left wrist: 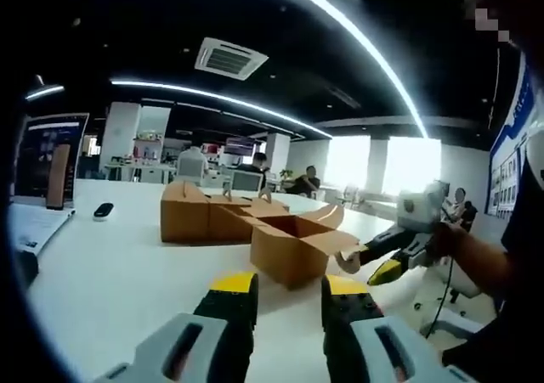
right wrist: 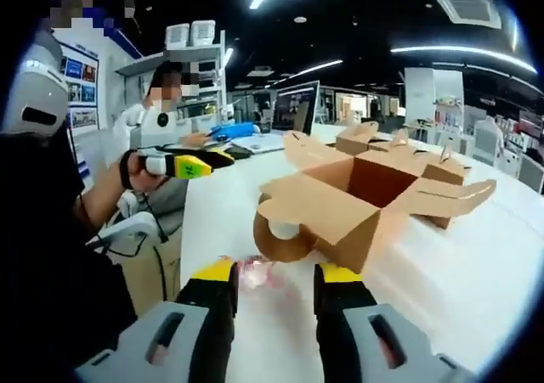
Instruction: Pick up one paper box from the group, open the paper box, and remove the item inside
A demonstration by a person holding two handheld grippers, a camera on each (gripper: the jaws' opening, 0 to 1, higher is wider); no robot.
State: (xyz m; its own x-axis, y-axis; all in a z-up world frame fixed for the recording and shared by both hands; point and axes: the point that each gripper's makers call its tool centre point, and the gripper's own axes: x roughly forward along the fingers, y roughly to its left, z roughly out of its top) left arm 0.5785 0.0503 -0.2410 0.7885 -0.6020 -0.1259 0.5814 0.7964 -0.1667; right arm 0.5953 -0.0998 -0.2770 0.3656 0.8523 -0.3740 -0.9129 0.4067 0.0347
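Left gripper view looks along its own left gripper (left wrist: 289,294), whose yellow-tipped jaws stand apart with nothing between them, hovering above the white bench (left wrist: 110,273). Ahead of the jaws, near the bench's right edge, sits the open paper box (left wrist: 293,247) — its flaps splayed outward and its inside hidden from this angle. Just behind it, toward the middle of the bench, the other paper boxes (left wrist: 200,213) stand close together, some with their flaps raised. The right gripper (left wrist: 374,260) reaches in from beyond the bench's right edge, and its tip meets the nearest flap of the open box. A small dark object (left wrist: 103,211) lies on the bench toward the left edge, well apart from the boxes.

Right gripper view shows the open box from the near edge of the bench, its mouth turned up and toward the camera and its brown inner walls bare as far as can be seen. One curled flap (right wrist: 280,234) hangs down toward this gripper's jaws. Those jaws are parted and hold nothing. A small pinkish item (right wrist: 255,274) lies on the bench between the jaws, just in front of the flap — too blurred to tell what it is.
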